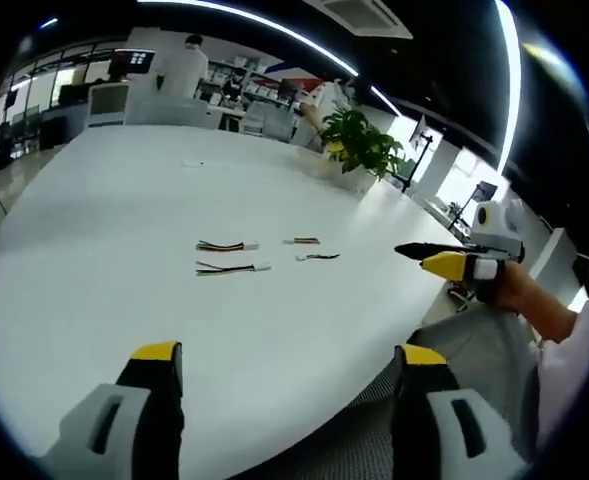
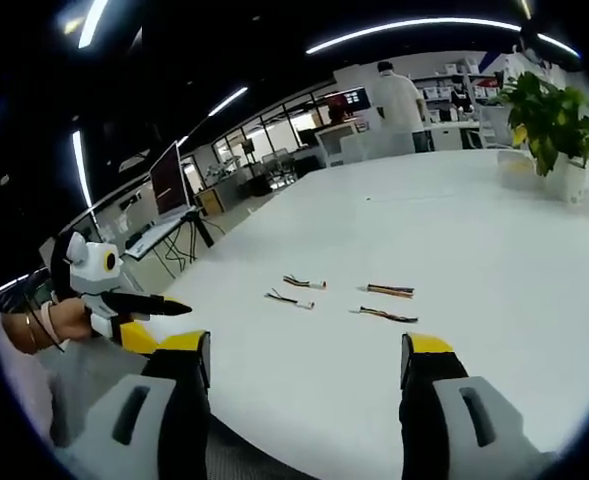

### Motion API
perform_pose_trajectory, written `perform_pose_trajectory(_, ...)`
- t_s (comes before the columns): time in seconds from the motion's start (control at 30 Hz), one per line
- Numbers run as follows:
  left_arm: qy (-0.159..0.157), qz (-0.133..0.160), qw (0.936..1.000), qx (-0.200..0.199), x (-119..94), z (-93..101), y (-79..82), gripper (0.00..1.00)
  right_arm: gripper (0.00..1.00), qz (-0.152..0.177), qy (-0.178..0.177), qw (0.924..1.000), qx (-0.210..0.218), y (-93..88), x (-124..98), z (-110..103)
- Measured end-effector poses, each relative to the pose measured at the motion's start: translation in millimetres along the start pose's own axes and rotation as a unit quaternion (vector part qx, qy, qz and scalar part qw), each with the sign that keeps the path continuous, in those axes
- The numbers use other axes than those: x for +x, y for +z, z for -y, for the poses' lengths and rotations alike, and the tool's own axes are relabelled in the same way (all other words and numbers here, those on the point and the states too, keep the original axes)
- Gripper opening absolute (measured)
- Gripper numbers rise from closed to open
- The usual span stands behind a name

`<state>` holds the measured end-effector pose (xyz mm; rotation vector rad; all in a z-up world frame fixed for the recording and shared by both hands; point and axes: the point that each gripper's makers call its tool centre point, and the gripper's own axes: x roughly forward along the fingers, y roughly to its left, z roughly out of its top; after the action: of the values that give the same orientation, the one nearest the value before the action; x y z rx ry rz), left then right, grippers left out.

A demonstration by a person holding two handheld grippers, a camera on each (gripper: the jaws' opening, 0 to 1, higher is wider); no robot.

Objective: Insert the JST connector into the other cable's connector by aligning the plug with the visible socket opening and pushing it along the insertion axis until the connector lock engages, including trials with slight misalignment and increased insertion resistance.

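Cables with connectors lie untouched out on the white tabletop (image 1: 124, 280). From the left gripper view, I count four short cables (image 1: 227, 246) in a loose cluster, well ahead of my left hand-held gripper (image 1: 284, 365), whose jaws stand wide apart and empty. From the right gripper view, the same cables (image 2: 302, 282) sit ahead of my right hand-held gripper (image 2: 304, 360), also spread and empty. I judge nothing has begun: next I must reach forward and pick one cable with each side.

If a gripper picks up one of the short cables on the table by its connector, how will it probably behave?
The cable looks thin, so its wires probably droop. It seems very light and may slide on the smooth white table when pushed. Its small connector could twist between the jaws.
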<state>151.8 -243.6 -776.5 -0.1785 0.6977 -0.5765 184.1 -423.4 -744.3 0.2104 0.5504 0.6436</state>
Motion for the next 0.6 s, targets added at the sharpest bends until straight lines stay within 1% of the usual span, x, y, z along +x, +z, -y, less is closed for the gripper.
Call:
perform_pose_trajectory(0.2, -0.002, 0.007, 0.9999, -0.008, -0.4, -1.2, 1.9, 0.85, 0.76, 0.007, 0.002, 0.9999, 0.015, 1.4, -0.9, 0.6)
perform_pose_trajectory(0.37, 0.0, 0.015, 0.9998, -0.015, -2.1, -0.4, 4.2, 0.85, 0.75, 0.015, 0.008, 0.9997, 0.018, 4.4, -0.7, -1.4)
perform_pose_trajectory(0.6, -0.004, 0.011, 0.9999, -0.008, -1.9, 3.6, 4.3, 0.85, 0.75, 0.007, 0.013, 0.9998, 0.01, 1.8, 0.0, -4.9)
